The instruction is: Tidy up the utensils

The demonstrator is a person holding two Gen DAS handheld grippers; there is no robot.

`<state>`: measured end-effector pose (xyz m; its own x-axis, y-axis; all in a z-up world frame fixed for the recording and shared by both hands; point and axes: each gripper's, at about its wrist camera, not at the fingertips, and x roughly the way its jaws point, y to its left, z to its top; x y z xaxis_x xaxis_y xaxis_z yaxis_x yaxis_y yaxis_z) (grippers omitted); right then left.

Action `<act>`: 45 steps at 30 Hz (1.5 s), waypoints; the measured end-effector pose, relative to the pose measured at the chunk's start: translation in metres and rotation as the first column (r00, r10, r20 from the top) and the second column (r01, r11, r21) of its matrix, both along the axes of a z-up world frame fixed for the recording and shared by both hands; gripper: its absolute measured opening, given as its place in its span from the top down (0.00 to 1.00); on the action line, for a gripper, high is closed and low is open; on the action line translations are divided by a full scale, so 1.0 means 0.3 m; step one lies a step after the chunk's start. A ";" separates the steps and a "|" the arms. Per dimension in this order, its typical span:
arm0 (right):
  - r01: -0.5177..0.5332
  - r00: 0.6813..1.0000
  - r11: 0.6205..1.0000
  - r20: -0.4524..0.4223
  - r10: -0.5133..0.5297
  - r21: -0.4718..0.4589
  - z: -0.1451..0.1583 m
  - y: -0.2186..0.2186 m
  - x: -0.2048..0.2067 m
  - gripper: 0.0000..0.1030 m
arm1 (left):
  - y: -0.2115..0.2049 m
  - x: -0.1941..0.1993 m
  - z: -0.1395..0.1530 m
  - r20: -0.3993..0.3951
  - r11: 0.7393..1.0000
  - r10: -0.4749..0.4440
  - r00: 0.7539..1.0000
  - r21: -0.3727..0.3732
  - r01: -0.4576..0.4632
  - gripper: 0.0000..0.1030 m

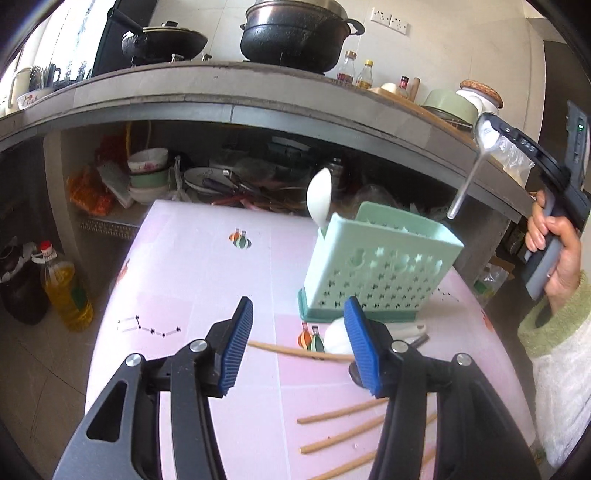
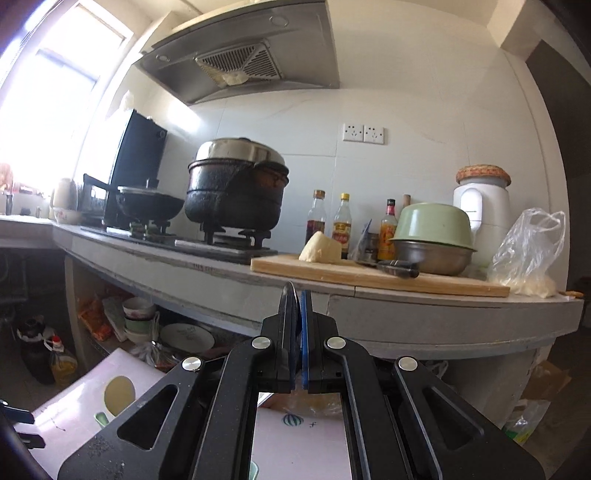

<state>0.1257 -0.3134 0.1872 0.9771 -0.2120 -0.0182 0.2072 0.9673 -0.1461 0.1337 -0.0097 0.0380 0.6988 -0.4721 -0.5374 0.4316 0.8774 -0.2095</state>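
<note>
A mint-green perforated utensil holder (image 1: 376,266) stands on the pink table (image 1: 192,266), with a white spoon (image 1: 319,199) upright in its left end. My left gripper (image 1: 299,314) hovers low over the table in front of the holder, open, with nothing between its blue pads. Several wooden chopsticks (image 1: 340,413) lie on the table near it, and another white spoon (image 1: 334,336) lies behind the right finger. A hand holds my right gripper (image 1: 493,127) high at the right, shut on the bowl end of a metal spoon (image 1: 471,173) whose handle hangs towards the holder. In the right wrist view the right gripper (image 2: 298,295) is shut, seen against the counter.
A grey counter (image 1: 258,107) overhangs the far side of the table, bearing a black pot (image 1: 295,33), a wok, bottles and a cutting board (image 2: 369,275). Bowls and plates crowd the shelf below it. Oil bottles (image 1: 66,288) stand on the floor to the left.
</note>
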 end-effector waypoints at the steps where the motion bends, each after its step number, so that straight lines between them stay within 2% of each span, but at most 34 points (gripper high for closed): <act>1: 0.006 1.000 1.000 -0.017 -0.006 -0.020 -0.026 0.011 0.015 0.99 | 0.002 -0.011 -0.015 -0.005 1.000 -0.002 1.000 0.007 0.002 0.52; 4: 0.015 0.998 0.997 -0.062 -0.019 -0.074 -0.103 0.038 0.054 0.99 | 0.012 -0.032 -0.049 -0.018 1.000 -0.011 1.000 0.004 0.011 0.52; 10: -0.019 0.989 0.995 -0.149 0.004 -0.099 -0.200 0.066 0.075 0.99 | 0.009 -0.049 -0.084 -0.018 0.999 -0.034 0.999 0.016 0.034 0.52; 16: -0.066 0.967 0.995 -0.249 0.046 -0.072 -0.246 0.068 0.081 0.99 | 0.012 -0.043 -0.095 -0.028 0.999 -0.045 0.999 0.006 0.045 0.52; 19: -0.090 0.955 0.996 -0.287 0.080 -0.020 -0.249 0.049 0.078 0.96 | 0.017 -0.045 -0.103 -0.038 0.999 -0.046 0.998 0.007 0.046 0.52; 20: -0.093 0.951 0.996 -0.296 0.087 -0.007 -0.246 0.043 0.080 0.87 | 0.020 -0.047 -0.104 -0.038 0.999 -0.047 0.998 0.008 0.047 0.52; 21: -0.095 0.948 0.995 -0.303 0.094 0.010 -0.242 0.036 0.076 0.70 | 0.021 -0.050 -0.104 -0.038 0.999 -0.047 0.998 0.009 0.047 0.52; 23: -0.101 0.951 0.994 -0.288 0.110 0.045 -0.223 0.020 0.054 0.53 | 0.023 -0.054 -0.104 -0.040 0.999 -0.043 0.998 0.010 0.044 0.52; 26: -0.102 0.956 0.991 -0.267 0.122 0.087 -0.185 0.003 0.007 0.46 | 0.027 -0.063 -0.105 -0.043 0.999 -0.037 0.998 0.010 0.037 0.52; 31: -0.123 0.948 0.978 -0.271 0.166 0.168 -0.125 -0.041 -0.170 0.45 | 0.039 -0.083 -0.098 -0.033 1.000 -0.024 0.999 0.014 0.024 0.52; 33: -0.164 0.913 0.964 -0.339 0.229 0.212 -0.138 -0.047 -0.251 0.45 | 0.048 -0.087 -0.102 -0.037 1.000 -0.017 0.999 0.013 0.018 0.51; 35: -0.203 0.848 0.944 -0.436 0.302 0.261 -0.188 -0.034 -0.326 0.45 | 0.055 -0.089 -0.109 -0.044 1.000 -0.013 0.999 0.014 0.014 0.51; 37: -0.208 0.754 0.920 -0.545 0.367 0.332 -0.277 -0.007 -0.397 0.47 | 0.057 -0.088 -0.117 -0.051 1.000 -0.010 0.999 0.020 0.011 0.51; 39: -0.186 0.642 0.896 -0.640 0.422 0.404 -0.385 0.030 -0.465 0.62 | 0.058 -0.087 -0.123 -0.058 1.000 -0.008 0.998 0.025 0.009 0.51; 40: -0.163 0.581 0.891 -0.689 0.434 0.423 -0.442 0.054 -0.497 0.66 | 0.060 -0.087 -0.124 -0.060 1.000 -0.008 0.998 0.025 0.010 0.51; 41: -0.147 0.535 0.892 -0.724 0.435 0.427 -0.488 0.077 -0.525 0.76 | 0.061 -0.087 -0.125 -0.061 1.000 -0.007 0.998 0.026 0.009 0.51; 43: -0.114 0.453 0.890 -0.775 0.441 0.440 -0.569 0.120 -0.581 0.84 | 0.062 -0.090 -0.121 -0.060 1.000 -0.005 0.998 0.023 0.007 0.51; 45: -0.084 0.391 0.885 -0.801 0.453 0.459 -0.628 0.153 -0.615 0.92 | 0.066 -0.095 -0.118 -0.058 1.000 -0.006 0.998 0.018 0.007 0.51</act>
<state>-0.0588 -0.2676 -0.0012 0.3830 0.2569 -0.8873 -0.1345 0.9658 0.2216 0.1052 0.0100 0.0028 0.6633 -0.4661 -0.5855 0.4249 0.8786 -0.2181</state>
